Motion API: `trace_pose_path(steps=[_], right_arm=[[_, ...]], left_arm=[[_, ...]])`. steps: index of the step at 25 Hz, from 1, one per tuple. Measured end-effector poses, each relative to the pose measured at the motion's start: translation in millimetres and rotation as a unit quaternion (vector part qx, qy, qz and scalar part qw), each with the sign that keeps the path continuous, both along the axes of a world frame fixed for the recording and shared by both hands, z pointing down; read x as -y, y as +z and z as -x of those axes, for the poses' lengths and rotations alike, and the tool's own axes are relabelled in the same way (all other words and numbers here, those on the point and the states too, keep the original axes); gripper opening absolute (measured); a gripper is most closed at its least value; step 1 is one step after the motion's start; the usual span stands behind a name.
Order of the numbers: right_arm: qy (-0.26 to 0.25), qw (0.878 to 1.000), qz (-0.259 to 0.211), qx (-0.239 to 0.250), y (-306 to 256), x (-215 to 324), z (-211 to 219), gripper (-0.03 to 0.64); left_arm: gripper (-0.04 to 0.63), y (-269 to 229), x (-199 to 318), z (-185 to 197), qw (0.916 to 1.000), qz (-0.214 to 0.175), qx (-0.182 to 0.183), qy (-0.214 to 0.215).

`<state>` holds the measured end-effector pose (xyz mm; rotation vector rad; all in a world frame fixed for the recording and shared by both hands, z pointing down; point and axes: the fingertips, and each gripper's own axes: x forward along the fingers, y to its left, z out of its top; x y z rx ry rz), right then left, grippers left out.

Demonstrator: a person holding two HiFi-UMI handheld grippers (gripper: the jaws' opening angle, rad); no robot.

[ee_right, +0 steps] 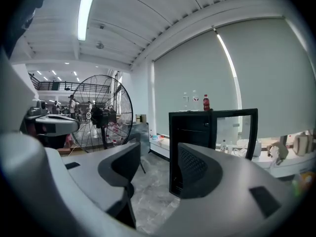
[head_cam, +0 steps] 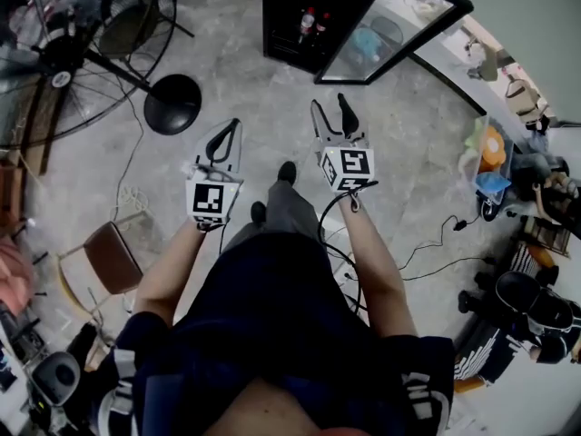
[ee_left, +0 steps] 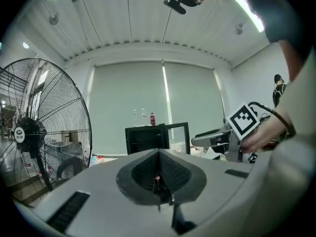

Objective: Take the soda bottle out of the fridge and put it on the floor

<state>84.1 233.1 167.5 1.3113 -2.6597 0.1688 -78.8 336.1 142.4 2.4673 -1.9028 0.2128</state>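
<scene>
A black fridge (head_cam: 295,21) stands ahead on the floor, its glass door (head_cam: 390,25) swung open to the right. A red soda bottle (ee_right: 206,102) stands on the fridge's top beside clear bottles, and it shows too in the left gripper view (ee_left: 152,118). In the head view red bottles (head_cam: 309,21) show at the fridge. My left gripper (head_cam: 234,125) is shut and empty, its jaws meeting at the tip (ee_left: 159,153). My right gripper (head_cam: 329,104) is open with nothing between its jaws (ee_right: 158,157). Both point level at the fridge, still well short of it.
A big standing fan (head_cam: 54,53) with a round black base (head_cam: 172,103) is at the left. A brown chair (head_cam: 113,257) sits at the lower left. Cables (head_cam: 436,252) and clutter (head_cam: 508,171) line the right side. The person's feet (head_cam: 286,173) are on grey marbled floor.
</scene>
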Motion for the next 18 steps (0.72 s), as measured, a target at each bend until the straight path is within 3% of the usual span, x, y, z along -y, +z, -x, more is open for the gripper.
trace_pose_path(steps=[9, 14, 18], right_arm=[[-0.001, 1.000, 0.026, 0.008, 54.3, 145.8, 39.9, 0.252], [-0.002, 0.998, 0.055, 0.007, 96.1, 236.4, 53.4, 0.251], [0.004, 0.998, 0.064, 0.005, 128.1, 281.6, 49.3, 0.250]], left_arm=[[0.023, 15.7, 132.0, 17.4, 0.9999, -0.004, 0.010, 0.011], [0.023, 39.5, 221.0, 17.8, 0.9994, 0.022, 0.011, 0.026], [0.023, 57.6, 261.3, 8.9, 0.9990, 0.027, 0.017, 0.033]])
